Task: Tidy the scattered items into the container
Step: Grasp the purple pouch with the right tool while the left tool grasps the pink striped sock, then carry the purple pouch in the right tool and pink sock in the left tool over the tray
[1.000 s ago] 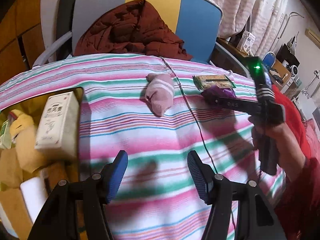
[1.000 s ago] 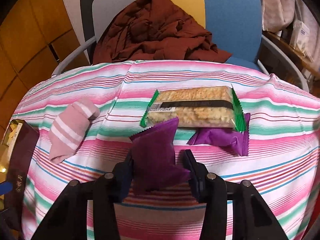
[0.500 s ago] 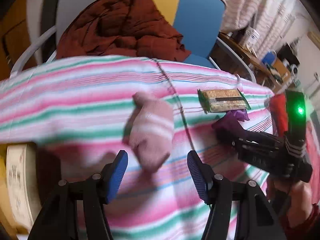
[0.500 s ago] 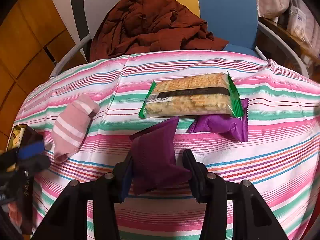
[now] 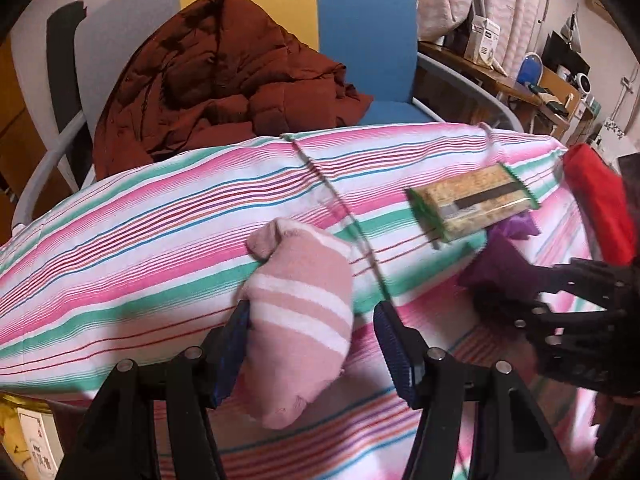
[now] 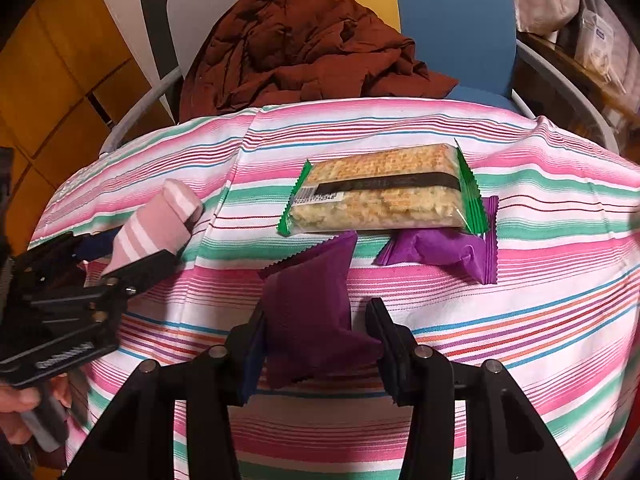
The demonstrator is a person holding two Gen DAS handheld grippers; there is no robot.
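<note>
A pink striped sock [image 5: 300,312] lies on the striped cloth [image 5: 140,248] between the fingers of my left gripper [image 5: 311,312], which is open; the left finger touches the sock and the right finger stands off it. In the right wrist view the same sock [image 6: 160,220] and left gripper [image 6: 136,248] show at the left. My right gripper [image 6: 316,312] is shut on a dark purple packet [image 6: 308,320], seen too from the left wrist [image 5: 492,268]. A cracker pack [image 6: 380,196] and a second purple packet [image 6: 440,252] lie just beyond. A corner of the container [image 5: 20,404] shows at the lower left.
A chair with a brown jacket [image 5: 224,92] heaped on it stands behind the table's far edge. A person's red sleeve [image 5: 596,200] is at the right. A white carton [image 5: 32,436] sits inside the container. Shelves with clutter [image 5: 552,64] line the far right.
My left gripper has swung right from above the container and come down around the pink sock. The right gripper has stayed put with the purple packet in it.
</note>
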